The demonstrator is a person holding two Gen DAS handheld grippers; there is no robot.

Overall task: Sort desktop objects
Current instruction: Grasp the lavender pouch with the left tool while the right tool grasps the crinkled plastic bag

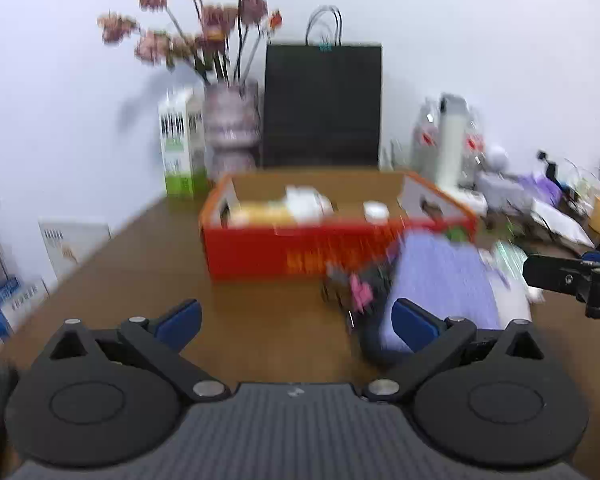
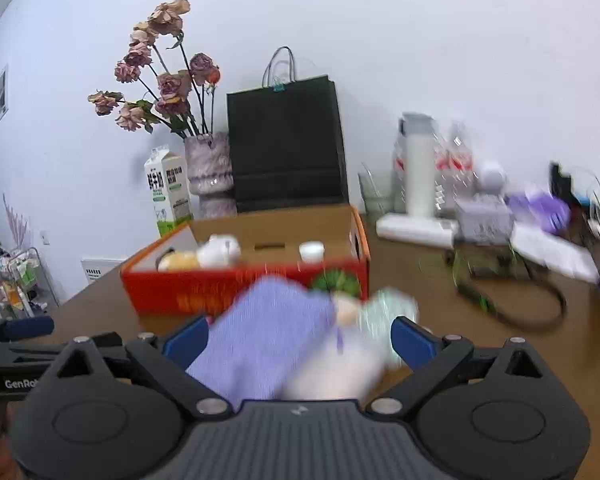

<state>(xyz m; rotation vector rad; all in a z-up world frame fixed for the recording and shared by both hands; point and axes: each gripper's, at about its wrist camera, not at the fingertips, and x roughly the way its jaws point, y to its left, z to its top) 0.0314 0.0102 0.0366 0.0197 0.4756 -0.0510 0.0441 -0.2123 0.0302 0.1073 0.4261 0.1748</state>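
Observation:
A red-orange cardboard box stands open on the brown desk and holds white and yellowish items and a small white jar. In front of it lie a purple pack, a pale whitish item and small pink and black clips. My left gripper is open over bare desk, left of the purple pack. My right gripper is open with the blurred purple pack and the whitish item between its fingers; I cannot see the pads pressing on them.
Along the wall stand a milk carton, a vase of dried flowers, a black paper bag and a white bottle. Clutter fills the right side, and a black strap lies on the desk.

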